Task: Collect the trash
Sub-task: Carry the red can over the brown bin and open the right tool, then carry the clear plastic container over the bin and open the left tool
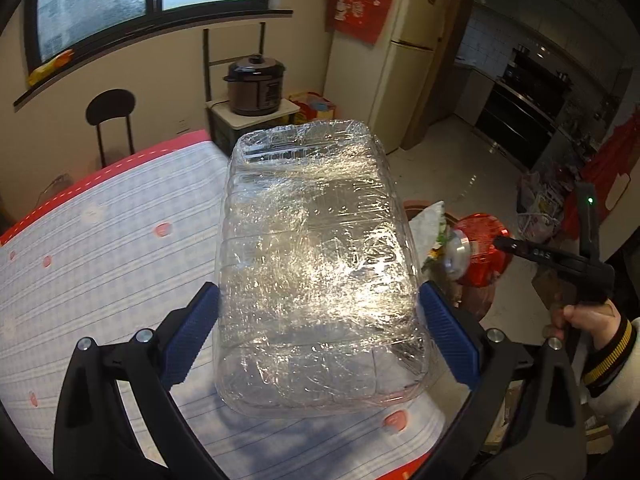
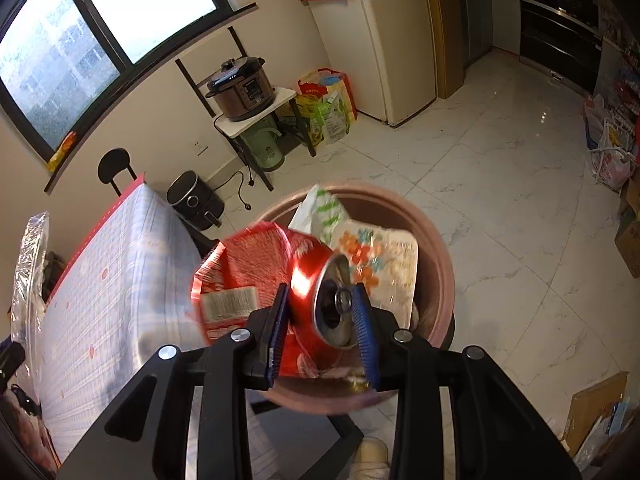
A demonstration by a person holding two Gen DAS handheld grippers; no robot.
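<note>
Left wrist view shows the table, covered with a pale checked cloth with red border, and above its near edge the biggest piece of trash: a clear plastic container wrapped in crinkled film. The left gripper has its jaws spread wide, and both blue pads press on the two sides of this container, so it is held, lifted a little and tilted toward the floor side of the table. No other trash shows on the part of the cloth that this view covers.

Right wrist view looks down on the round pink bin, which stands on the tiled floor just beside the table. Inside it already lie a red wrapper and some white printed packaging, so I judge that a part of the collecting is done. The right gripper hangs directly over the bin, its jaws at narrow opening and closed on a red drink can, which is dented and shows its silver top with the pull tab toward the camera.

What is left, as far as I can judge: the can must be released into the bin, and then the container must be carried across from the table and dropped in too. The container is wide, so it may sit on top of the other trash and not go fully inside
</note>
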